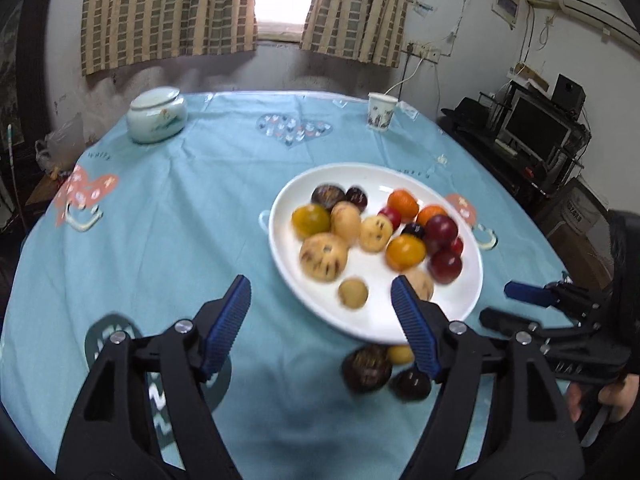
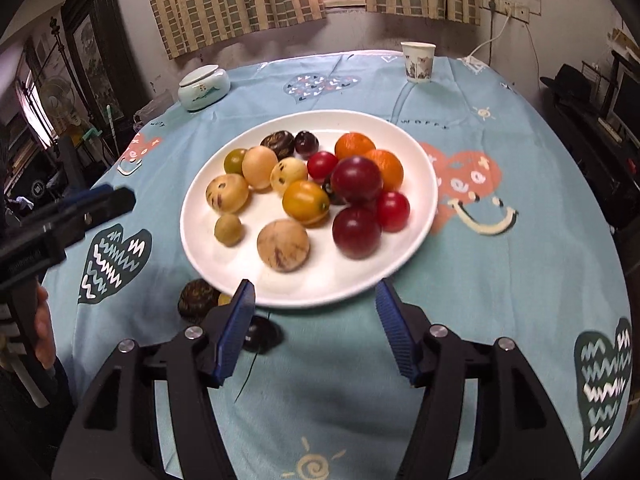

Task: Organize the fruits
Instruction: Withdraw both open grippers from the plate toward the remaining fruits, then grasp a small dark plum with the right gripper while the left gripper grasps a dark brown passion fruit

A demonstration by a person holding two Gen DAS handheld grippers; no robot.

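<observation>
A white oval plate (image 2: 224, 264) holds several fruits: red plums (image 2: 356, 178), oranges (image 2: 354, 144), yellow tomatoes (image 2: 306, 202), tan fruits (image 2: 283, 245) and dark ones. It also shows in the left wrist view (image 1: 376, 320). Off the plate, on the cloth by its near rim, lie a dark brown fruit (image 2: 196, 298), a small yellow one (image 2: 223, 300) and a dark plum (image 2: 262, 334); they also show in the left wrist view (image 1: 366, 368). My left gripper (image 1: 320, 300) is open and empty above the cloth. My right gripper (image 2: 312, 300) is open and empty at the plate's near rim.
The round table has a light blue cloth (image 2: 500, 288). A pale lidded ceramic jar (image 1: 157, 115) stands at the back left, a paper cup (image 1: 381, 111) at the back right. Shelves with a monitor (image 1: 536, 128) stand right of the table.
</observation>
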